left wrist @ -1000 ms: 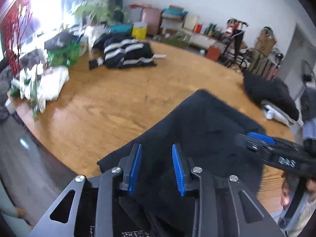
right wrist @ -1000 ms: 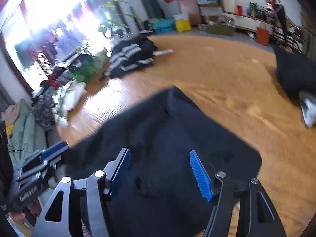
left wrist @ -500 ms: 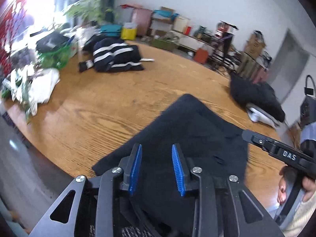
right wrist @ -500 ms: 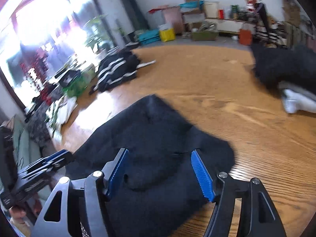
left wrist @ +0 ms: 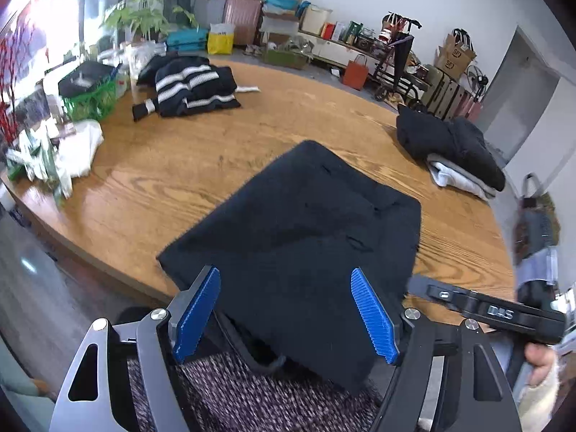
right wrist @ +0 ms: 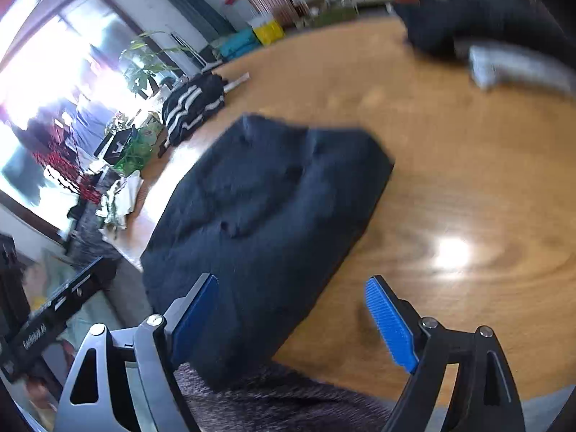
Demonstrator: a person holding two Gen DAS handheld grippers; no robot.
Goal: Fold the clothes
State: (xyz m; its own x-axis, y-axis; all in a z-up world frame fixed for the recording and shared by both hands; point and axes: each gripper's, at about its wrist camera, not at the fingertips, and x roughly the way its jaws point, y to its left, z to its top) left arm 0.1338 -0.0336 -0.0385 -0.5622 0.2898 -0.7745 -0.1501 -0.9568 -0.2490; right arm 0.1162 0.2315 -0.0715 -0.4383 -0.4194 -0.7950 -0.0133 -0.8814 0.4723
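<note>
So the dark sweater (left wrist: 302,237) is lying folded into a rough rectangle on the near side of the wooden table (left wrist: 172,165), with its near edge hanging a bit over the table's rim toward the person. The left gripper (left wrist: 286,311) hovers right over that near edge with its blue pads spread wide and nothing between them, so it's open and not holding anything. Same story for the right gripper (right wrist: 291,320): fingers wide apart, empty, sitting over the sweater's near right corner, with the right pad above bare wood. The right-wrist view is pretty blurry, so details there are mushy. From the left view you can see the other gripper poking in at the right, held by a hand (left wrist: 536,360). Below both grippers there's some purple-grey knit fabric (left wrist: 252,396), close to the cameras. Farther out, a black-and-white striped garment (left wrist: 194,88) lies at the far left of the table, and a stack of folded clothes (left wrist: 453,154) sits at the far right, dark on top and light grey underneath. A green basket (left wrist: 90,99) and a plant (left wrist: 144,18) are off at the left edge.
</note>
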